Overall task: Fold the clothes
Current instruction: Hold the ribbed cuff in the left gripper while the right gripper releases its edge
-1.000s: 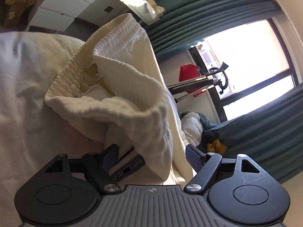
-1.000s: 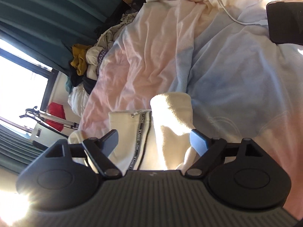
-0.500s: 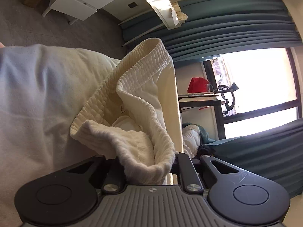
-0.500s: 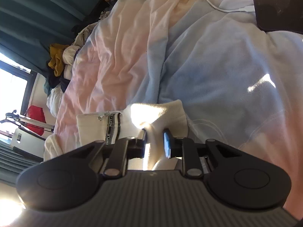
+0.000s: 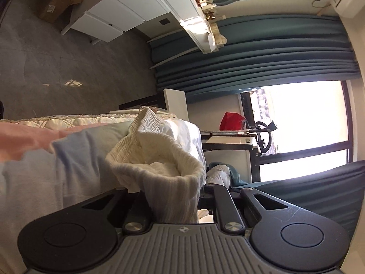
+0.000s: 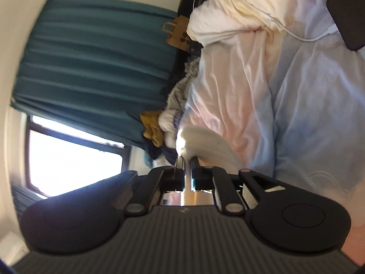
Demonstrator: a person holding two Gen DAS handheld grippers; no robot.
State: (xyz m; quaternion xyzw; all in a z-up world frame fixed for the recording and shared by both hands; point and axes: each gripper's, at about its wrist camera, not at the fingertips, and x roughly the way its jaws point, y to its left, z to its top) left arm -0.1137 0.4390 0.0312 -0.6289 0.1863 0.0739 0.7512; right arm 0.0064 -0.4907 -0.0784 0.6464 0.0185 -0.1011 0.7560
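cream knit garment (image 5: 159, 173) runs between our two clamps, left gripper (image 5: 175, 207) pinching its ribbed waistband, right gripper (image 6: 187, 171) clenched on the far end.

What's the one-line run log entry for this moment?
left gripper: shut on cream garment | right gripper: shut on cream garment | bed: beneath

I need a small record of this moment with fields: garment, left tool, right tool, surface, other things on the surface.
garment: cream knit garment, ribbed edge bunched up
left tool: left tool shut on the garment
right tool: right tool shut on another part of the garment
surface: bed cover, pink and pale blue, creased
other things: dark flat device with white cable
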